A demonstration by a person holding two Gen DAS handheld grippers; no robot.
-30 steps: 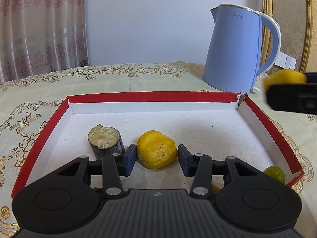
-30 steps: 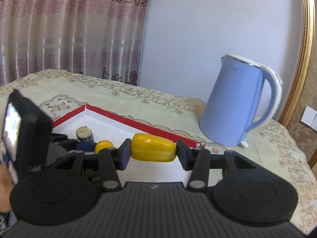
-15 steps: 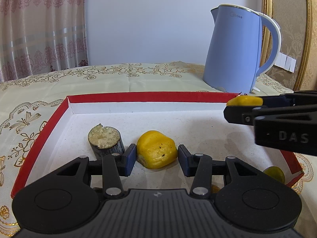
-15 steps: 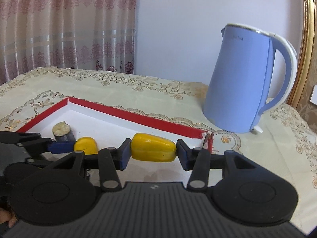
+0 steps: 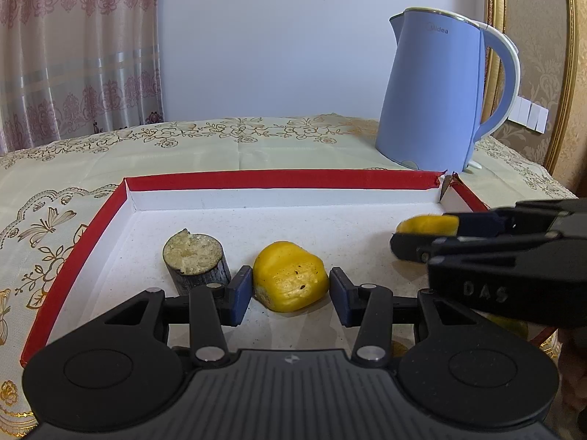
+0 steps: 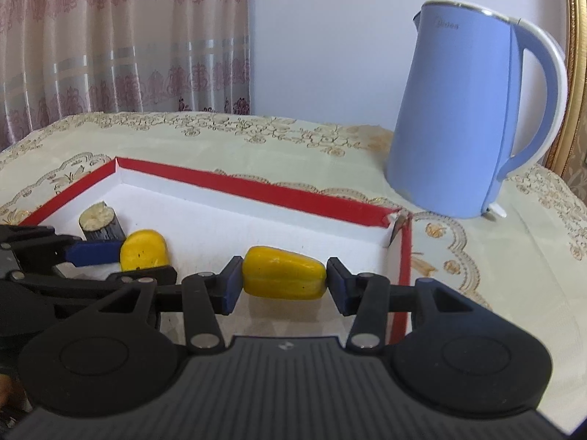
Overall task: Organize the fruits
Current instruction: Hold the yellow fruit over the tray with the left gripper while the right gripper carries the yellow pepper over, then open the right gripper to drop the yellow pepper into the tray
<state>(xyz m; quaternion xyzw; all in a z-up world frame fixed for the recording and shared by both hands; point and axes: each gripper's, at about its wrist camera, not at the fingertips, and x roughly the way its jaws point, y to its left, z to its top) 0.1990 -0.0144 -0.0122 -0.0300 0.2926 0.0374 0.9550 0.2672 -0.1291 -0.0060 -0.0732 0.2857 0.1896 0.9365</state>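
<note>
Your right gripper (image 6: 284,278) clamps the yellow fruit (image 6: 284,273) crosswise over the tray (image 6: 256,187); left gripper (image 5: 291,291) open around its piece (image 5: 290,280).

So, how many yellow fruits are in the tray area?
2 for sure: one on the tray floor between the left gripper fingers, one held by the right gripper. Others may be hidden.

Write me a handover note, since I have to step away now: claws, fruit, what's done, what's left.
Right claw: shut on the long yellow fruit, held over the red-rimmed tray, near its right end.
Left claw: open, straddling the squat yellow fruit lying on the tray floor.
Also in the tray: a dark cut stub left of that fruit.
Done: two pieces in the tray.
Left: set the long fruit down, release it, and back the left claw away.
</note>
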